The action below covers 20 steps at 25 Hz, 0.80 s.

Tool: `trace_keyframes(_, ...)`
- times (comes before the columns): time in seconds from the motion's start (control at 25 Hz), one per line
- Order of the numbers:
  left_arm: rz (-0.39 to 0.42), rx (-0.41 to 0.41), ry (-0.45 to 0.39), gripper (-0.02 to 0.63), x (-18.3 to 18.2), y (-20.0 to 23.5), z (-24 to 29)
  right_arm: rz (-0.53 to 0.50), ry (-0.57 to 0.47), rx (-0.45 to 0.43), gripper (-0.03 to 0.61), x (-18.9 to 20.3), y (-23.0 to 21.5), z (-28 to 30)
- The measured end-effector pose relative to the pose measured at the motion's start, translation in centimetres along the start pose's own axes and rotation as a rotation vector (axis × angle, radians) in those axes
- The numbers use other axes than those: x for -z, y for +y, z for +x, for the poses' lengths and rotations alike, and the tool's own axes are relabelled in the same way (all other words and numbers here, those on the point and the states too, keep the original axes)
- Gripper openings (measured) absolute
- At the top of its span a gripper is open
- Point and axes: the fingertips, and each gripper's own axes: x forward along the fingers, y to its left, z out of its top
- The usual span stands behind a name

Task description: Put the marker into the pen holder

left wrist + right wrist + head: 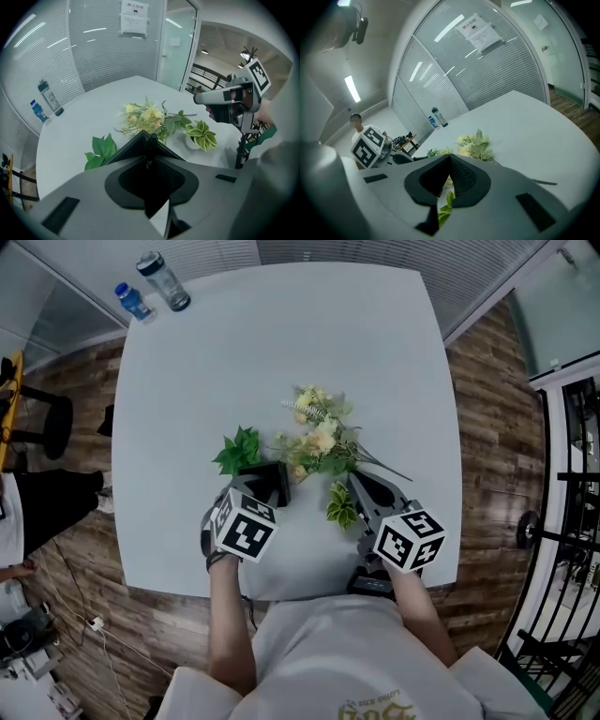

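The left hand-held gripper (150, 137) is held over the lower middle of the tabletop (281, 343). Its two dark, wedge-shaped jaws are pressed together at the tips and nothing is clamped between them. The jaws of the right hand-held gripper (449, 158) are closed on each other in the same way and are also empty. A cube (246, 529) with black-and-white square patterns is carried on each one.

The tabletop is smooth, pale grey and square with rounded corners. Near its centre a loose bunch of cream flowers (319, 437) with thin stems is laid. A sprig of broad green leaves (239, 451) is seen just left of it, and below it a small plant with striped leaves (340, 505). Two plastic bottles (164, 282) are placed at the upper left corner. The marker and the pen holder cannot be made out in any view
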Motion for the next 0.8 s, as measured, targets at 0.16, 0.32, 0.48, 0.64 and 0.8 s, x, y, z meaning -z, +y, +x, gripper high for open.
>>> trace_keyframes(0.16, -0.013, -0.004, 0.006, 0.063, 0.07, 0.06, 0.17, 0.008, 0.003, 0.004, 0.017, 0.32, -0.34, -0.1)
trace_keyframes(0.32, -0.015, -0.009, 0.008, 0.064, 0.08, 0.07, 0.16, 0.013, 0.002, 0.002, 0.016, 0.26, -0.31, -0.24)
trace_keyframes(0.48, -0.022, -0.015, 0.009, 0.067, 0.05, 0.07, 0.08, 0.01, 0.001, 0.0, 0.016, 0.18, -0.15, -0.43)
trace_keyframes(0.64, -0.036, -0.009, -0.002, 0.078, -0.01, 0.13, 0.14, 0.006, 0.0, -0.002, 0.017, 0.1, -0.15, -0.4)
trace_keyframes(0.8, -0.044, -0.01, -0.035, 0.089, -0.11, 0.06, 0.0, -0.01, -0.01, -0.008, 0.016, -0.37, 0.3, -0.72)
